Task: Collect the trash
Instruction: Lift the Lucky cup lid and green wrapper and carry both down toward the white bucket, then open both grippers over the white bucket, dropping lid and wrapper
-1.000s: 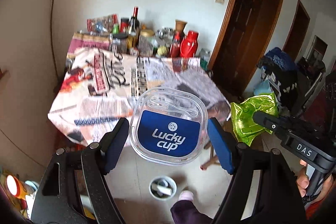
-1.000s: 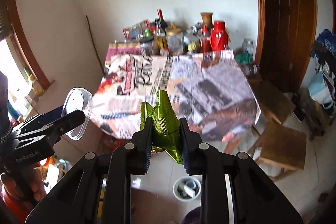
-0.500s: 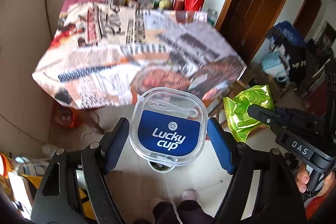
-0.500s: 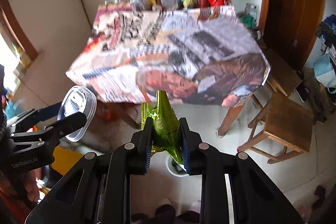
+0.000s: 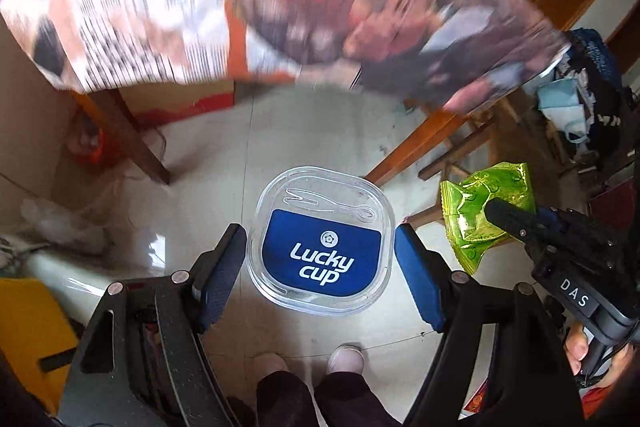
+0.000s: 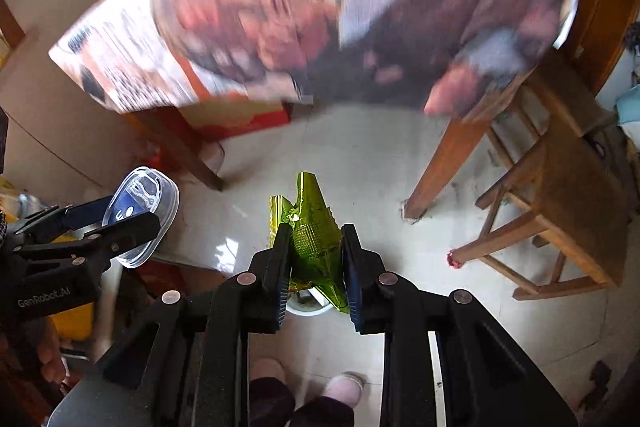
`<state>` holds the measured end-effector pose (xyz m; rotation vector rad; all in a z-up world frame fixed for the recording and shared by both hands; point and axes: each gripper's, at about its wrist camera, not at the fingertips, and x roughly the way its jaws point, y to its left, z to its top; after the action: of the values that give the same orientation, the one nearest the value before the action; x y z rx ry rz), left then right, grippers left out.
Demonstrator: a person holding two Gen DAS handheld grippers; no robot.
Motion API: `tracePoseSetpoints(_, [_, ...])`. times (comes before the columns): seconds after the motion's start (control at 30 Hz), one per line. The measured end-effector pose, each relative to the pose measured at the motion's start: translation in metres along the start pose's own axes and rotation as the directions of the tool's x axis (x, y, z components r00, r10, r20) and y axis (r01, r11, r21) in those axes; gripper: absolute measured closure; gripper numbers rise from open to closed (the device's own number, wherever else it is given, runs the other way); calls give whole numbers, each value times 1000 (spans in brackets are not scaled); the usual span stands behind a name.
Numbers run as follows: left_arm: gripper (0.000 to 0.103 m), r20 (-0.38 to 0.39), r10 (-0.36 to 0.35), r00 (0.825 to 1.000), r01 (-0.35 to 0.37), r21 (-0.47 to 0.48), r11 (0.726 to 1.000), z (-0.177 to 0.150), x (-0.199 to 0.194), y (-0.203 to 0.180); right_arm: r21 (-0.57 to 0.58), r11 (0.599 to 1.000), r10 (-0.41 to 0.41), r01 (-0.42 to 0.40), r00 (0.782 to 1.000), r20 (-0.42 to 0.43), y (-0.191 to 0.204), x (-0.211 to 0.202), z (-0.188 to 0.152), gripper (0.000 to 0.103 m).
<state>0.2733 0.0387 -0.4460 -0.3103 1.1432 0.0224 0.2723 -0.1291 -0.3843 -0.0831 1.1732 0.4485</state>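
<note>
Now, left tongs (image 5: 320, 263): clamped across the clear Lucky Cup lid (image 5: 322, 241), held flat and tipped floorward, likely for dropping.
Right tongs (image 6: 316, 259): clenched on the green wrapper (image 6: 314, 239), above the white bin (image 6: 306, 305).
Views: only the right wrist shows that bin; the lid hides it from the left.

Lid (image 5: 320, 241) – clear glossy plastic; wrapper (image 6: 316, 239) – crinkly shiny foil; stool (image 6: 560, 195) matt wood; floor (image 6: 360, 155) glossy tile.

Lid (image 5: 320, 239) clear, blue label — wrapper (image 6: 316, 239) shiny green.
</note>
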Motion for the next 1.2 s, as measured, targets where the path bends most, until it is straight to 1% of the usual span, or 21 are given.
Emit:
tracePoseSetpoints(0.17, [28, -68, 36, 997, -38, -37, 999, -34, 72, 31, -20, 1000, 14, -15, 998, -68, -5, 86, -27, 81])
tracePoseSetpoints(0.23, [28, -91, 48, 995, -53, -54, 997, -45, 92, 42, -27, 999, 24, -28, 994, -110, -3, 123, -37, 81])
tracePoseSetpoints(0.3, [28, -116, 57, 992, -66, -76, 995, -57, 113, 56, -31, 999, 33, -38, 991, -127, -1, 149, -45, 81])
tracePoseSetpoints(0.37, [28, -134, 71, 988, -84, -91, 992, -67, 134, 68, -26, 999, 26, -30, 992, -126, 2, 176, -53, 81])
tracePoseSetpoints(0.43, [28, -144, 86, 986, -102, -104, 989, -73, 151, 77, -13, 999, 44, -47, 990, -137, 1, 199, -60, 81])
tracePoseSetpoints(0.53, [28, -161, 84, 983, -106, -134, 985, -81, 175, 88, -2, 997, 70, -72, 982, -177, -1, 233, -68, 81])
tracePoseSetpoints(0.57, [28, -167, 79, 983, -103, -140, 985, -83, 185, 91, -10, 997, 67, -70, 979, -194, -1, 243, -72, 79])
tracePoseSetpoints(0.63, [28, -177, 75, 981, -101, -142, 985, -86, 197, 92, -18, 998, 54, -60, 970, -239, -2, 258, -75, 59])
tracePoseSetpoints(0.67, [28, -187, 67, 980, -95, -144, 985, -87, 204, 93, -9, 999, 43, -46, 965, -258, -5, 265, -78, 55])
tracePoseSetpoints(0.7, [28, -201, 55, 978, -86, -149, 985, -89, 212, 94, -3, 999, 47, -50, 962, -268, -7, 267, -78, 47])
tracePoseSetpoints(0.73, [28, -213, 49, 976, -83, -150, 985, -91, 219, 95, 6, 999, 53, -53, 958, -282, -10, 271, -80, 45])
tracePoseSetpoints(0.83, [28, -232, 41, 972, -75, -137, 988, -90, 232, 93, 29, 999, 52, -45, 953, -300, -21, 272, -83, 45])
tracePoseSetpoints(0.93, [28, -252, 32, 967, -65, -121, 991, -89, 243, 85, 11, 1000, 20, -17, 955, -295, -25, 267, -80, 45])
tracePoseSetpoints(1.03, [28, -282, 6, 959, -41, -119, 992, -85, 252, 74, 8, 1000, 3, -1, 963, -271, -33, 243, -77, 45])
tracePoseSetpoints(1.1, [27, -318, -12, 948, -30, -125, 992, -82, 257, 66, 1, 1000, 2, -2, 965, -262, -37, 232, -74, 45])
tracePoseSetpoints(1.13, [27, -334, -17, 942, -28, -129, 991, -80, 258, 61, -6, 1000, -2, 0, 967, -255, -37, 220, -71, 45])
tracePoseSetpoints(1.2, [23, -352, -27, 935, -21, -132, 991, -78, 258, 53, -15, 1000, 3, -7, 969, -247, -38, 202, -66, 45])
